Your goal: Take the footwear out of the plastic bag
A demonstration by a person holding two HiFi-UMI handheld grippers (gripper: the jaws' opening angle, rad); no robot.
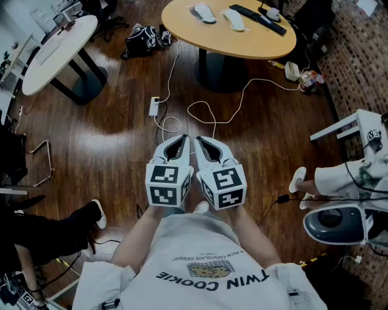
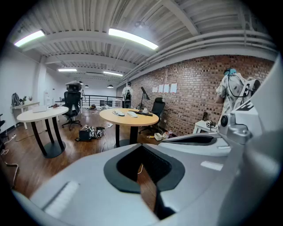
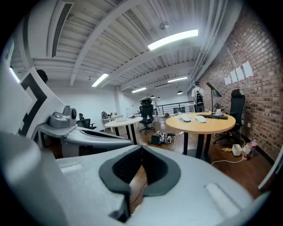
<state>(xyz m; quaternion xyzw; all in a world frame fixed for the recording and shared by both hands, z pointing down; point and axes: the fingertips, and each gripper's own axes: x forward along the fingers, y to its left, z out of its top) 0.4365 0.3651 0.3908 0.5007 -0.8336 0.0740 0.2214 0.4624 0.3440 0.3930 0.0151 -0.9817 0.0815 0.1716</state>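
Observation:
Two pale, flat pieces of footwear (image 1: pixel 203 12) (image 1: pixel 234 19), seemingly in clear plastic, lie on the round wooden table (image 1: pixel 182 27) far ahead of me. They also show as small white shapes in the left gripper view (image 2: pixel 131 114) and the right gripper view (image 3: pixel 201 118). Both grippers are held side by side close to my chest, over the wooden floor, well short of the table. The left gripper (image 1: pixel 182 140) (image 2: pixel 141 145) is shut with its tips meeting and nothing between them. The right gripper (image 1: pixel 200 140) (image 3: pixel 142 147) is likewise shut and empty.
A long black device (image 1: pixel 257 18) lies on the wooden table beside the footwear. A white round table (image 1: pixel 54 48) stands at the left, a black bag (image 1: pixel 142 39) and a power strip with cables (image 1: pixel 154 107) on the floor. A seated person's legs (image 1: pixel 60 230) are at the left, white equipment (image 1: pixel 339 224) at the right.

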